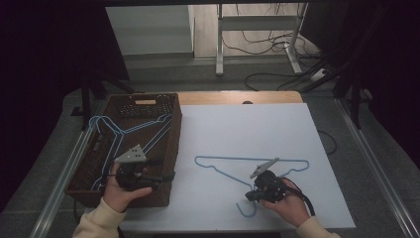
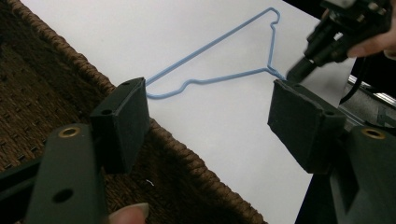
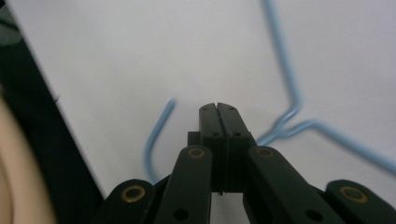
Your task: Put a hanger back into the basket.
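1. Plainly, the right gripper [image 3: 218, 108] has its jaws pressed flat together, and whether the thin neck of the blue hanger [image 1: 233, 165] is pinched between them I cannot tell; the wire runs close on both sides of the tips.
2. The left gripper [image 2: 210, 112] has its jaws spread wide with nothing between them, held over the near right rim of the basket [image 1: 174, 134], probably waiting to help or take over.
3. The right hand [image 1: 289, 203] angles its gripper low over the hanger's neck, just above the hook, which looks like the easiest place to catch such thin wire.
4. The hanger lies flat on the white surface [image 1: 277, 129], right of the basket, with its long bar away from the person and its hook toward the near edge.
5. It is slim pale-blue wire, a triangle with small shoulder notches, likely light and springy.
6. More blue hangers [image 1: 126, 130] lie in the brown woven basket, so this one seems headed there or just taken out.
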